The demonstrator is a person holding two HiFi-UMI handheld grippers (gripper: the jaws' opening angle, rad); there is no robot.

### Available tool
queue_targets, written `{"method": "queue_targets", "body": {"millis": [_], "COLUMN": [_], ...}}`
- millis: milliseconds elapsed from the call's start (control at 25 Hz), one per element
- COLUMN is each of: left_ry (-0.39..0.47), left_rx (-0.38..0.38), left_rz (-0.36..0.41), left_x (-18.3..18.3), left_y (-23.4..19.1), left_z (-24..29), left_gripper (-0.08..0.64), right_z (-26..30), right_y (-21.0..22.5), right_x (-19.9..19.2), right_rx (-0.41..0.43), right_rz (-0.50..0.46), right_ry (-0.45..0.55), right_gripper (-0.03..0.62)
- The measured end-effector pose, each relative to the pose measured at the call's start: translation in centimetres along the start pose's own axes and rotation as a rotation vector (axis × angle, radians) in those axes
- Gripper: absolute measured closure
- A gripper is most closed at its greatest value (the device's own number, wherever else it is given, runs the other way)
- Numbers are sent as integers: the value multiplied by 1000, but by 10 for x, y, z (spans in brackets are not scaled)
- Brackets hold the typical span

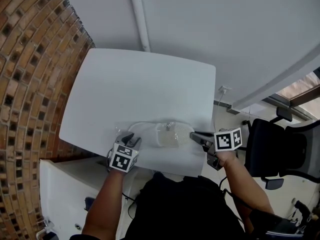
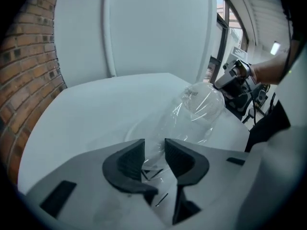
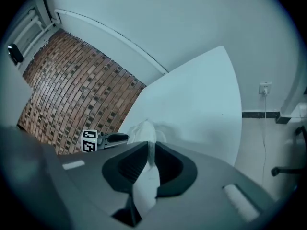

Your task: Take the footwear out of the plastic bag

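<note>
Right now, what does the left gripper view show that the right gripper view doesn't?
Only the left gripper view: the left gripper with its jaws apart and loose film of the plastic bag between them, the right gripper at the bag's far end, and windows. Only the right gripper view: the right jaws shut on the bag's bunched end, the left gripper seen from across the table, and a wall socket. Both: the white table, the bag and the brick wall.
</note>
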State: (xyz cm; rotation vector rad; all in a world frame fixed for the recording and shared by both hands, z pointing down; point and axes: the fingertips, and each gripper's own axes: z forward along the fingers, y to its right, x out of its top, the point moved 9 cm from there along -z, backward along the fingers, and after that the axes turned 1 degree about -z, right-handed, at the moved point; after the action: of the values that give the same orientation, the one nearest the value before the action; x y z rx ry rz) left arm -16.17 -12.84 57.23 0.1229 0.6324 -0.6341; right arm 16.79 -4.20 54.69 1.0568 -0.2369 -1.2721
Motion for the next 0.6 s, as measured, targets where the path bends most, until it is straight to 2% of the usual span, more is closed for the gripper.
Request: {"method": "queue_targets", "body": {"millis": [80, 200, 360, 600], "left_ry": [4, -15, -41, -57], "left_rx": [-8, -16, -30, 9], "left_rz": [-27, 10, 77, 119], "left_x": [-1, 2, 6, 6], "left_y": [-2, -1, 5, 5], "left_z": [0, 0, -1, -4], "left_gripper": [422, 432, 546, 541], "right_z": [0, -2, -3, -13], "right_y": [0, 0, -2, 0], "right_x": [0, -1, -2, 0], "right_rx": [-9, -21, -4, 21], "right_rz": [-8, -22, -14, 1], "right_ry": [3, 9, 10, 23], "right_gripper": [542, 543, 545, 545]}}
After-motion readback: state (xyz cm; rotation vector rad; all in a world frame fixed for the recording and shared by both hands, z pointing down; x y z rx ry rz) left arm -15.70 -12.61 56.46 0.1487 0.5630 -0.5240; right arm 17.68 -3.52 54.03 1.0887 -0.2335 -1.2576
